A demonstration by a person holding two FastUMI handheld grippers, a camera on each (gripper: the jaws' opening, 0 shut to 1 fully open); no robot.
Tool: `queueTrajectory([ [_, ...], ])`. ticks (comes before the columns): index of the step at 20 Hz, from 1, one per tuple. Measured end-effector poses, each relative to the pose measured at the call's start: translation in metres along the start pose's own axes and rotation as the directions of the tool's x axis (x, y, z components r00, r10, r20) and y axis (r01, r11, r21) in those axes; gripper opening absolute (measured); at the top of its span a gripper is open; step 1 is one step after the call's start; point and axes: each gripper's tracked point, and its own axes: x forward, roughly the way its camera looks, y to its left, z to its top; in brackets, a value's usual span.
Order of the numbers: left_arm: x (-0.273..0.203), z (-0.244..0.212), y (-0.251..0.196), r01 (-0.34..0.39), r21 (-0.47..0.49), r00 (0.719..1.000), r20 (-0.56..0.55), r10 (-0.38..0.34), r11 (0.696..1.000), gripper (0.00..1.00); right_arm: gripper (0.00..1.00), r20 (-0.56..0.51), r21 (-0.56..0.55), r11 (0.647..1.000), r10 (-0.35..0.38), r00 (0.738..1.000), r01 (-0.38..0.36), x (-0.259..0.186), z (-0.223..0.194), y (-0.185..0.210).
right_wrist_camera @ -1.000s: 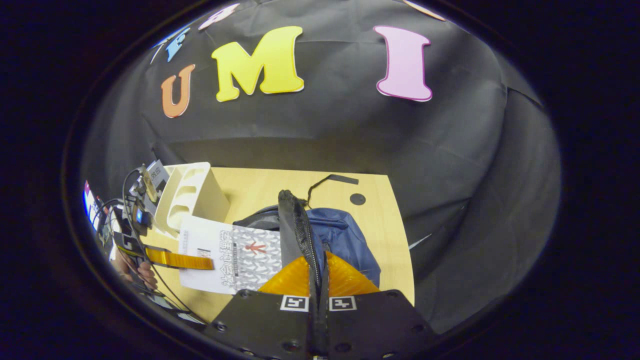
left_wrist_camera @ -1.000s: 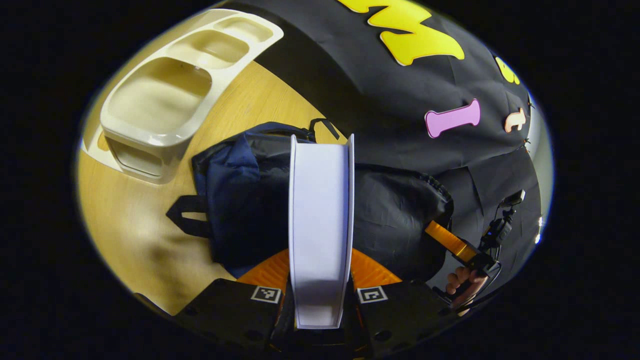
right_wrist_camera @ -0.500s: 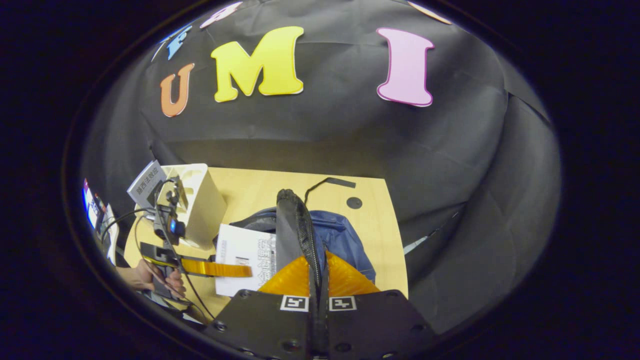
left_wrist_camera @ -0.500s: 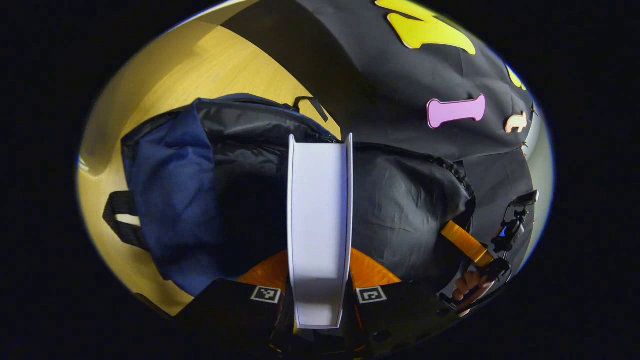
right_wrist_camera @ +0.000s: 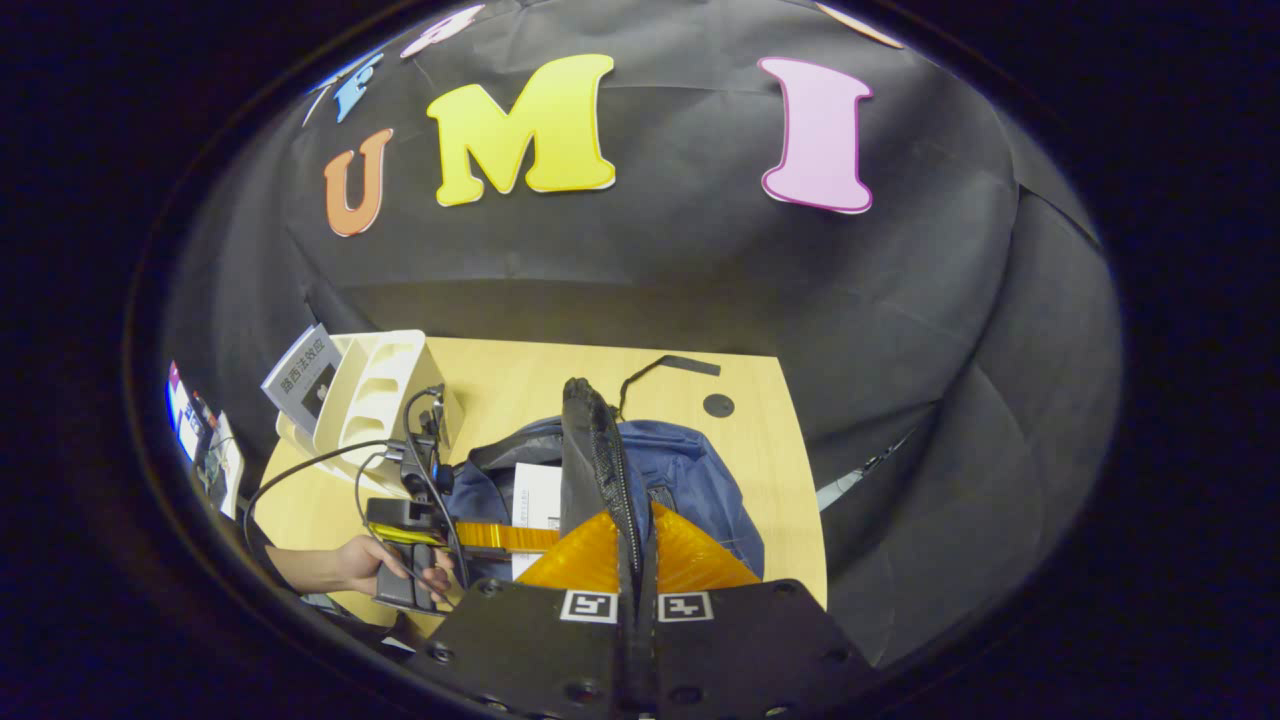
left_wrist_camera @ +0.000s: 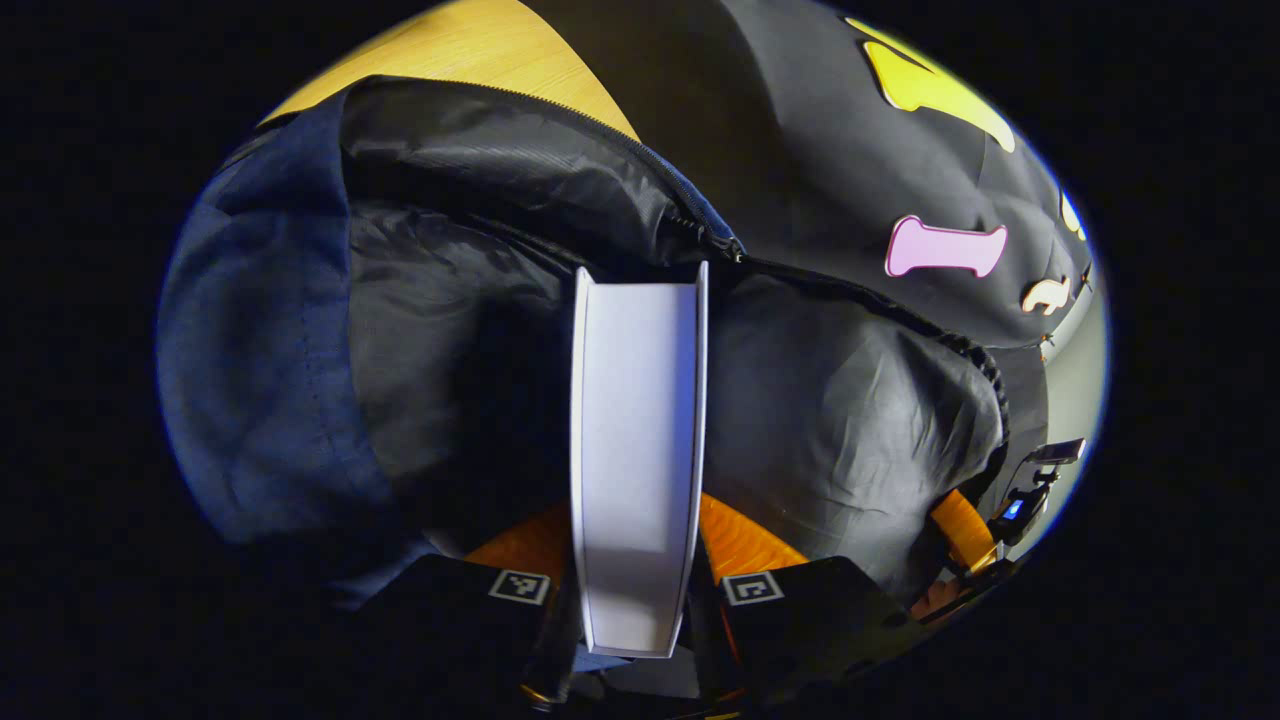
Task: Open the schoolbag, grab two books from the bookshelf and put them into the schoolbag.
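Note:
The navy schoolbag [left_wrist_camera: 260, 330] lies open on the wooden table [right_wrist_camera: 520, 375], its black lining [left_wrist_camera: 830, 400] showing. My left gripper [left_wrist_camera: 635, 560] is shut on a white book [left_wrist_camera: 635, 440] held edge-on, its far end inside the bag's mouth. In the right gripper view that book [right_wrist_camera: 535, 500] is partly inside the schoolbag [right_wrist_camera: 690, 480], held by the left gripper [right_wrist_camera: 500, 537] and a hand [right_wrist_camera: 355, 560]. My right gripper [right_wrist_camera: 640, 560] is shut on the bag's zippered flap edge [right_wrist_camera: 592, 450] and holds it up. The right gripper [left_wrist_camera: 962, 530] also appears at the bag's far rim.
A cream bookshelf rack [right_wrist_camera: 375, 390] stands at the table's back left with another book [right_wrist_camera: 305, 375] leaning in it. A black strap [right_wrist_camera: 665, 365] and a round hole [right_wrist_camera: 717, 405] are on the table behind the bag. The booth's black cloth wall surrounds the table.
My left gripper has carried the white book from beside the rack forward into the schoolbag's opening. The right gripper has kept the flap raised without moving.

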Motion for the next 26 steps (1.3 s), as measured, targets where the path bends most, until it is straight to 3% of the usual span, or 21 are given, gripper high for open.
queueTrajectory([
  [3,-0.004,0.000,0.021,-0.151,0.027,0.988,-0.023,0.152,0.988,0.61,0.00,-0.008,0.017,1.000,0.010,1.000,-0.010,0.003,-0.004,0.002],
  [5,-0.018,-0.004,0.044,-0.295,0.055,0.954,-0.048,0.297,0.954,0.75,0.00,-0.002,-0.004,1.000,0.001,1.000,-0.001,0.004,-0.006,0.001],
  [6,-0.023,-0.002,0.047,-0.329,0.058,0.942,-0.047,0.332,0.943,0.85,0.00,-0.001,-0.011,1.000,0.002,1.000,-0.002,0.005,-0.006,0.002],
  [9,-0.046,-0.002,0.038,-0.439,0.126,0.894,-0.039,0.447,0.889,0.87,0.00,-0.006,-0.005,1.000,0.010,1.000,-0.010,0.008,-0.010,0.008],
  [12,-0.083,-0.002,0.027,-0.541,0.255,0.830,0.003,0.558,0.802,0.88,0.00,-0.003,-0.020,1.000,0.016,1.000,-0.016,0.010,-0.011,0.011],
  [15,-0.126,-0.001,0.016,-0.643,0.328,0.746,0.062,0.663,0.692,0.89,0.00,0.005,-0.026,0.999,0.019,1.000,-0.019,0.008,-0.010,0.012],
  [17,-0.157,0.002,0.010,-0.685,0.401,0.696,0.112,0.710,0.609,0.88,0.00,0.010,-0.032,0.999,0.020,1.000,-0.020,0.007,-0.011,0.012],
  [18,-0.172,0.002,0.008,-0.695,0.420,0.681,0.124,0.722,0.583,0.88,0.00,0.013,-0.034,0.999,0.020,1.000,-0.020,0.008,-0.011,0.013],
  [20,-0.204,0.005,-0.003,-0.720,0.414,0.662,0.169,0.730,0.557,0.89,0.00,0.018,-0.033,0.999,0.019,1.000,-0.019,0.007,-0.012,0.015],
  [26,-0.324,0.041,-0.030,-0.839,0.322,0.542,0.415,0.730,0.439,0.88,0.00,0.022,-0.036,0.999,0.007,1.000,-0.006,0.005,-0.015,0.020],
])
